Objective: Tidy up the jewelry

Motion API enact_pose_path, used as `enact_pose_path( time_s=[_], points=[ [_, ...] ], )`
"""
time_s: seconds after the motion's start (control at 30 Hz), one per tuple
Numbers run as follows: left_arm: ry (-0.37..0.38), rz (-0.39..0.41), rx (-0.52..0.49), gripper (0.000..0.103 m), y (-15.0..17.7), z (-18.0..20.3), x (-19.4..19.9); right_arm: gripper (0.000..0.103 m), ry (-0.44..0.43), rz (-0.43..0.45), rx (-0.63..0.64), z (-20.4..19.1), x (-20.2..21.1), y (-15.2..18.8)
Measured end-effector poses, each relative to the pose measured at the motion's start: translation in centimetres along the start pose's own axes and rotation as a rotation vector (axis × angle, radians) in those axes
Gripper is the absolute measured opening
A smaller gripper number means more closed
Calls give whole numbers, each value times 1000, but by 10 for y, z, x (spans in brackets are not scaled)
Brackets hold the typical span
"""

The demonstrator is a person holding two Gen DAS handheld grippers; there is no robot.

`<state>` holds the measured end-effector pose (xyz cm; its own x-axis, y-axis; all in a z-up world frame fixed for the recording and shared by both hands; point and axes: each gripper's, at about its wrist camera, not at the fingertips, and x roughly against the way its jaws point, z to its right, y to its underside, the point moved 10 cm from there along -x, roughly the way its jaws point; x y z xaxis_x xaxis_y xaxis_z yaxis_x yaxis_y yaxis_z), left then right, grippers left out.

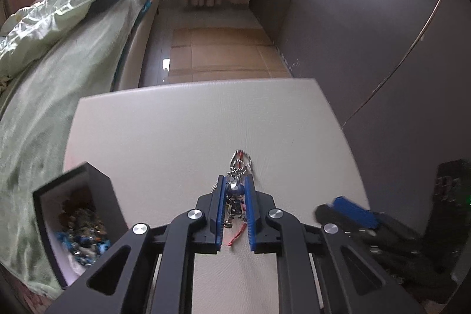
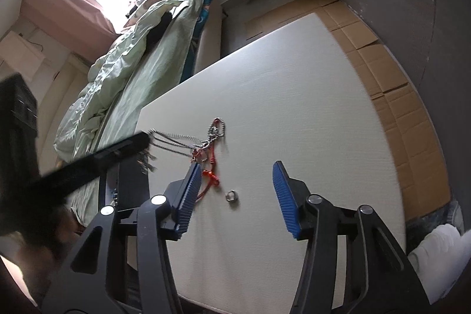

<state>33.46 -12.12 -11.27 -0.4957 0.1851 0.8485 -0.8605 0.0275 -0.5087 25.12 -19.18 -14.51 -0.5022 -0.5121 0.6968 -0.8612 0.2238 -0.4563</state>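
- My left gripper [image 1: 234, 189] has its blue ribbed pads close together, clamped on a small silver and blue figure charm [image 1: 234, 197] that hangs on a silver ball chain [image 1: 241, 159].
- The chain lies just ahead of the left fingertips on the white textured tabletop [image 1: 176, 131]; the lower part of the charm is hidden between the pads.
- A thin red cord [image 1: 238, 237] shows below the charm, between the left fingers; I cannot tell where it ends.
- To the left of this gripper stands an open black box with a white inside [image 1: 73, 214]. Its content is blurred; I see only blue and dark pieces.
- My right gripper [image 2: 237, 177] has its fingers wide apart and holds nothing.
- Between the right fingers, nearer to the left one, a small silver ring [image 2: 231, 196] lies on the tabletop.
- Just beside the left pad of this gripper lies a red knotted cord [image 2: 211, 177].
- In the right wrist view the left gripper is a dark blur, with chains stretched from its tip.
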Motion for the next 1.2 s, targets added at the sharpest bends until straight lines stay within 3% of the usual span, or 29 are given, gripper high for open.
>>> enact_pose_path(
  time_s=[0.4,0.5,0.73,0.87,0.9,0.93,1.0,1.2],
  points=[
    [29,133,-15,10,-35,-5,83,49,3,-51,55,-30,-35,9],
    [30,167,-13,10,-47,-9,104,45,13,-73,78,-36,-46,12],
    [14,232,-4,10,-70,-24,146,44,80,-108,171,-50,-67,22],
    [8,259,-2,10,-79,-32,166,32,140,-135,234,-53,-80,30],
    [8,268,0,10,-81,-34,172,10,165,-131,254,-53,-82,31],
    [7,276,1,10,-84,-36,178,6,164,-144,255,-52,-84,33],
    [2,295,-2,10,-89,-38,192,1,149,-139,243,-53,-83,34],
    [-20,364,-10,10,-107,-47,240,2,74,-77,230,-65,-64,28]
  ],
)
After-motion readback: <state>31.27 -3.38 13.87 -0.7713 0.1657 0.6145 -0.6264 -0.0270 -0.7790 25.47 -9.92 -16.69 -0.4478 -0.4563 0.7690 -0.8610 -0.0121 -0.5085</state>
